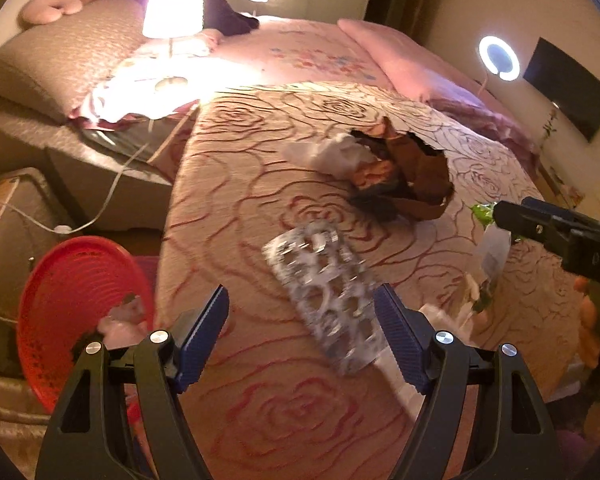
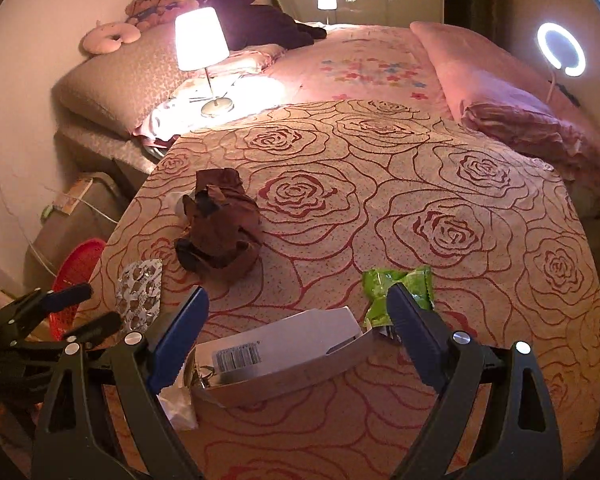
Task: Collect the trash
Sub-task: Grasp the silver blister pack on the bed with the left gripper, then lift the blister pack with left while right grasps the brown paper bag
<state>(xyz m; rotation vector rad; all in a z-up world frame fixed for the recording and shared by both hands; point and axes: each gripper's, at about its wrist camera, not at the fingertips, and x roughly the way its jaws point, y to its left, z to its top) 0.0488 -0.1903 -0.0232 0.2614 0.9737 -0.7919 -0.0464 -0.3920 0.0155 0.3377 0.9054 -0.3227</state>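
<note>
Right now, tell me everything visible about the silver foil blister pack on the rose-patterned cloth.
The silver foil blister pack is a flat, crinkled rectangular sheet with rows of round pockets, many looking torn open. It lies loose and skewed on the rose-patterned cloth, near the edge above the red plastic basket. The open left gripper frames it without touching.

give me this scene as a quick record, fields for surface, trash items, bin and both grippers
surface: round table with rose-pattern cloth
trash on cloth: silver blister pack; crumpled brown paper bag; green wrapper; white cardboard box; white tissue
bin: red basket beside the table's edge, some trash already inside
left hand-held gripper: open, blister pack between the fingers, not pressed
right hand-held gripper: open, over the white cardboard box, not gripping it
</note>
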